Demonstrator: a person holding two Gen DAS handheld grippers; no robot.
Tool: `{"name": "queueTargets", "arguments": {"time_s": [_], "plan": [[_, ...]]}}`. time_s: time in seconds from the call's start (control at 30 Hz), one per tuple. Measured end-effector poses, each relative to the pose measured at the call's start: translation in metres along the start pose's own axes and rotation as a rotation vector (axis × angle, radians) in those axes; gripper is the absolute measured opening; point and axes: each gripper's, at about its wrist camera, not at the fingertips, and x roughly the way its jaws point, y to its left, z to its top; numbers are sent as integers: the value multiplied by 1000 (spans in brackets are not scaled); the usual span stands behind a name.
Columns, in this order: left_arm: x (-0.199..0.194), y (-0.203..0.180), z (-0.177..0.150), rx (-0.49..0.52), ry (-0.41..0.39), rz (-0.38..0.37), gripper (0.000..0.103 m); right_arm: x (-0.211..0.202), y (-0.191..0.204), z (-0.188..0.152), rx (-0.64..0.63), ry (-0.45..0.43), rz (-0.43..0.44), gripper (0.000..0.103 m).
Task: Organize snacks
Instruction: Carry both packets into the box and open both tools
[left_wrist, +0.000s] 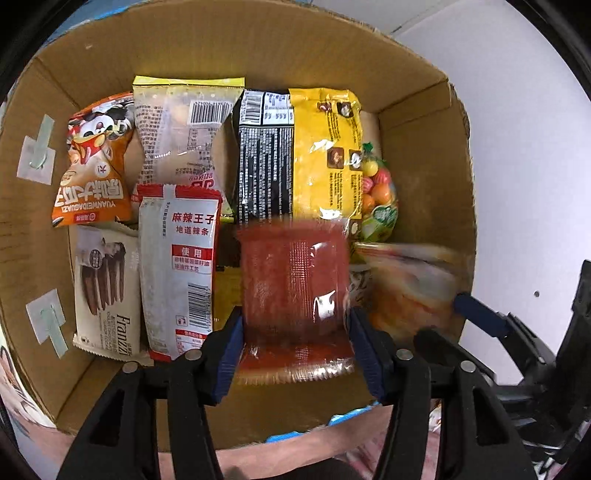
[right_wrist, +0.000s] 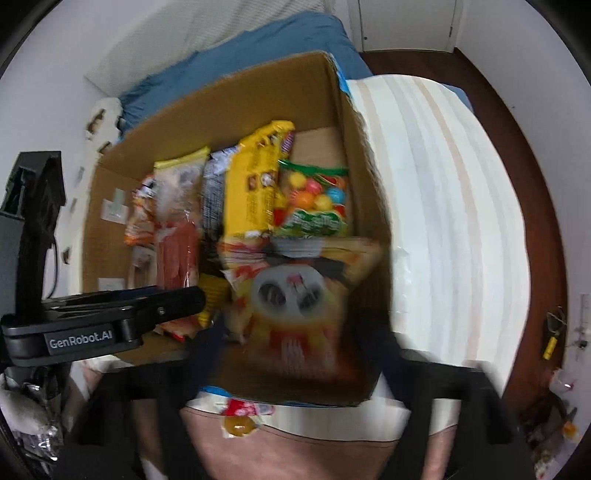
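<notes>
Left gripper (left_wrist: 295, 339) clamped on a red snack packet (left_wrist: 293, 291), held over the near end of the cardboard box (left_wrist: 229, 48), packed with upright snack bags. Right gripper (right_wrist: 295, 354) is motion-blurred, fingers either side of a panda-print bag (right_wrist: 291, 295) at the box's near right corner; can't tell if it's gripping.

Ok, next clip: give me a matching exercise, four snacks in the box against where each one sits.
Things:
1. red packet
2. orange Mickey bag
3. gumball bag
4. Franzzi pack

Places:
A. box's far left
B. between the left tongs
C. near left corner
D. against the right wall, beside the yellow bag

Pairs: 1-B, 2-A, 3-D, 4-C
</notes>
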Motion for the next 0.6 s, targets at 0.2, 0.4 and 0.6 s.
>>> {"name": "queueTargets", "arguments": {"time_s": [0.2, 0.4, 0.6], "plan": [[-10, 4, -1, 3, -49, 45, 91, -4, 5, -2, -28, -4, -23, 95], [-31, 6, -8, -1, -110, 68, 93, -15, 12, -7, -55, -32, -66, 98], [-62, 5, -38, 12, -241, 161, 93, -34, 22, -21, -77, -96, -77, 98]]}}
